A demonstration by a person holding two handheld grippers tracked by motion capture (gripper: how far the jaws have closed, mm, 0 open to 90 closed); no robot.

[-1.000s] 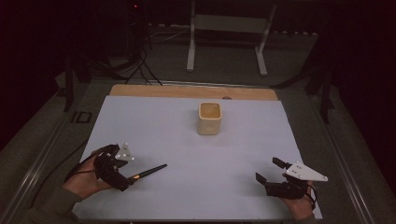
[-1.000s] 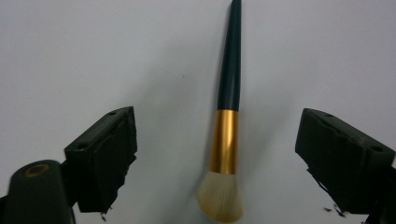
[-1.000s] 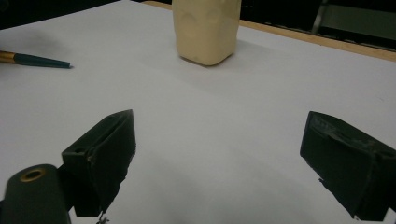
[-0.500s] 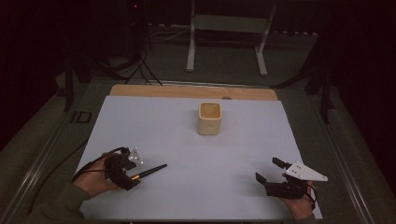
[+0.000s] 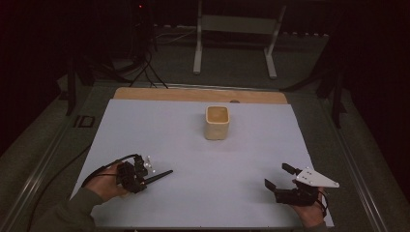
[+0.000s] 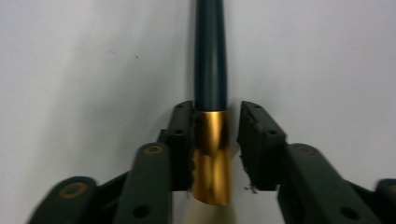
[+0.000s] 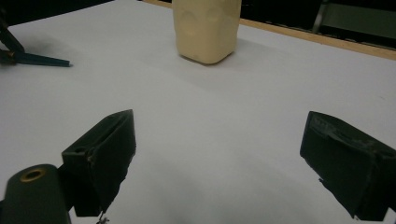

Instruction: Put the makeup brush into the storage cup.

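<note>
My left tool (image 6: pixel 210 154) had just been closing on the gold collar of the dark pen (image 6: pixel 210 56) lying on the white desk (image 5: pixel 203 159), so I judged a square, firm pinch best before lifting, my right tool (image 7: pixel 224 163) idle and agape near the cream cup (image 5: pixel 217 123), the room dark.

Left tongs (image 6: pixel 211 140) closed, right tongs (image 7: pixel 233 158) agape

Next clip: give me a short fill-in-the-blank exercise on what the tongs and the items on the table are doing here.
1. The left tongs have just been closing around the ____ band of a dark pen.
2. The pen lies flat on the ____ table sheet.
3. The right tongs stand ____, holding nothing.
4. The cream cup stands ____ on the sheet.

Missing words: gold; white; open; upright
</note>
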